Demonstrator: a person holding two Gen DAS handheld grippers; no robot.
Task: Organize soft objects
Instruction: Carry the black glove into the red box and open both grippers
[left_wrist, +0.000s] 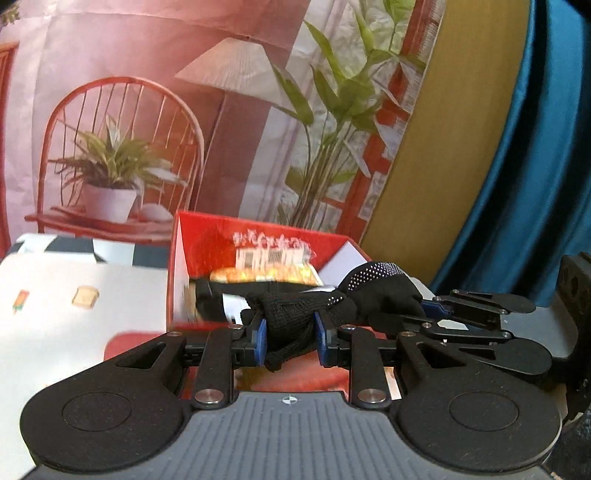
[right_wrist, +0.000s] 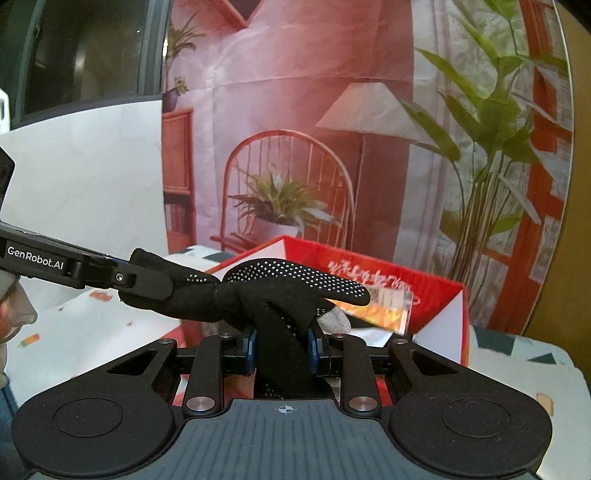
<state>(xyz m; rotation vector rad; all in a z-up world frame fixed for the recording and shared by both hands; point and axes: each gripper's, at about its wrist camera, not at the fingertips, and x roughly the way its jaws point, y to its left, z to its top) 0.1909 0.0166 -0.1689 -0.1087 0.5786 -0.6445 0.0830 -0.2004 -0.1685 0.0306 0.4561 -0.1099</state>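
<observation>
A black knit glove (left_wrist: 373, 291) with white grip dots hangs stretched between both grippers, above the near edge of an open red box (left_wrist: 207, 236). In the left wrist view my left gripper (left_wrist: 290, 338) is shut on one bunched end of the glove. From the right, my right gripper (left_wrist: 430, 309) clamps the other end. In the right wrist view my right gripper (right_wrist: 282, 347) is shut on the glove (right_wrist: 295, 284), whose grey fingertip (right_wrist: 334, 319) points right. My left gripper (right_wrist: 147, 284) grips it from the left. The red box (right_wrist: 436, 295) lies behind.
Inside the box lie a dark item (left_wrist: 210, 299) and an orange printed packet (left_wrist: 266, 275). A white cloth with small prints (left_wrist: 74, 314) covers the table on the left. A printed backdrop (left_wrist: 147, 110), a yellow board (left_wrist: 454, 129) and a blue curtain (left_wrist: 535, 184) stand behind.
</observation>
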